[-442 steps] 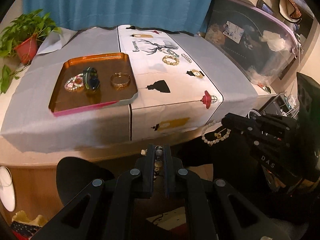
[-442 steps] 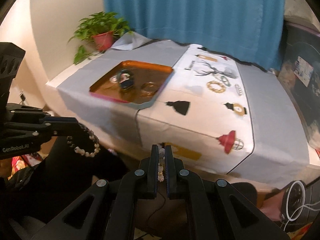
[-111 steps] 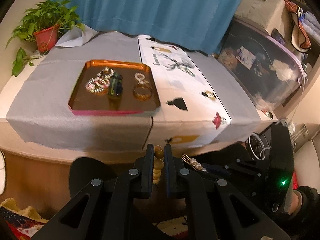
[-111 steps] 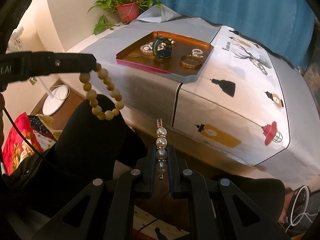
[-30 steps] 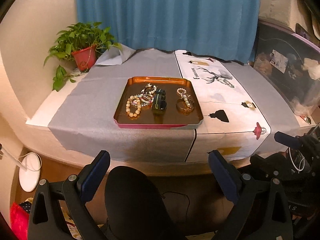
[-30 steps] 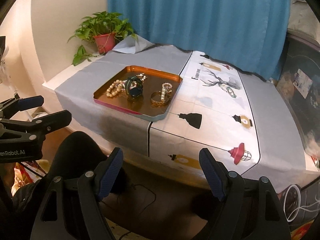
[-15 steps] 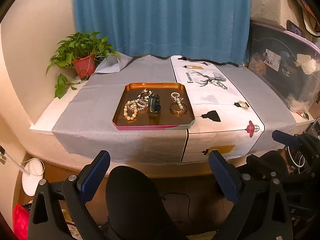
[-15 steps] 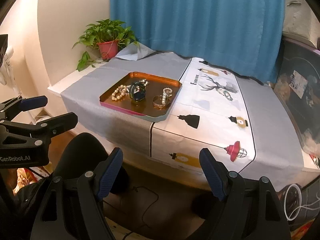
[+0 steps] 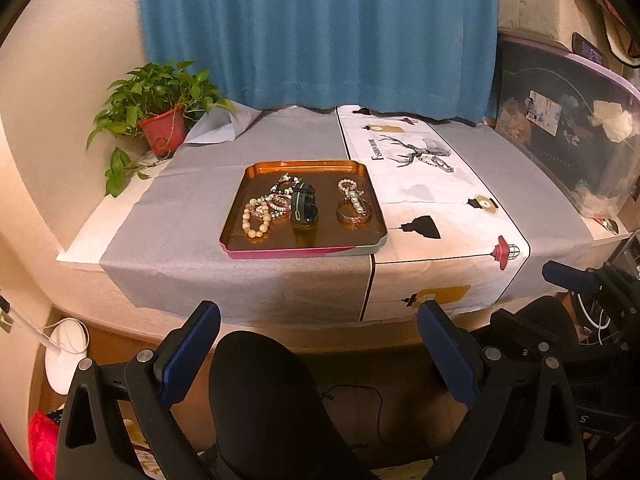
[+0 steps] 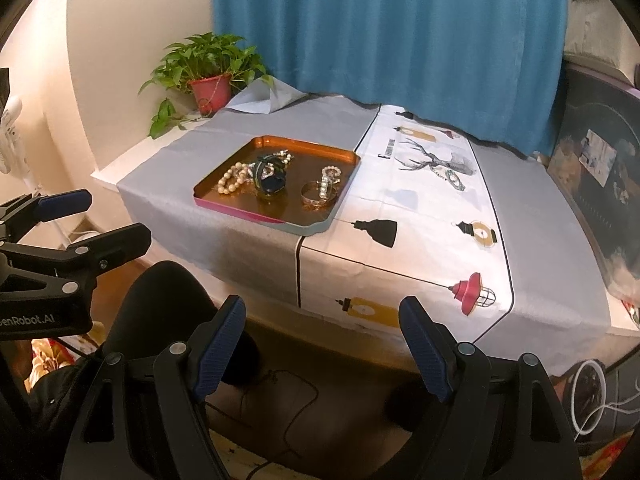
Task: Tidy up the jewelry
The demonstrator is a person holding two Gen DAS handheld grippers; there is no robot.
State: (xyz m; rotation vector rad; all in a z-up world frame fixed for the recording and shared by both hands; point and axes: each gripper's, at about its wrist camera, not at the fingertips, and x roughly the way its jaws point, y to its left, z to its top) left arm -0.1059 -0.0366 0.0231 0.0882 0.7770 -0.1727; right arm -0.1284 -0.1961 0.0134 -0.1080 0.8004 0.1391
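Most jewelry lies in the tray (image 9: 362,245); one bracelet (image 10: 451,176) remains near the bench's far edge. Left gripper (image 9: 316,356) and right gripper (image 10: 320,346) gape wide, empty.

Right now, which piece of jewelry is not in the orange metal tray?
The dark beaded bracelet lying on the deer print of the white table runner; every other piece sits inside the orange metal tray.
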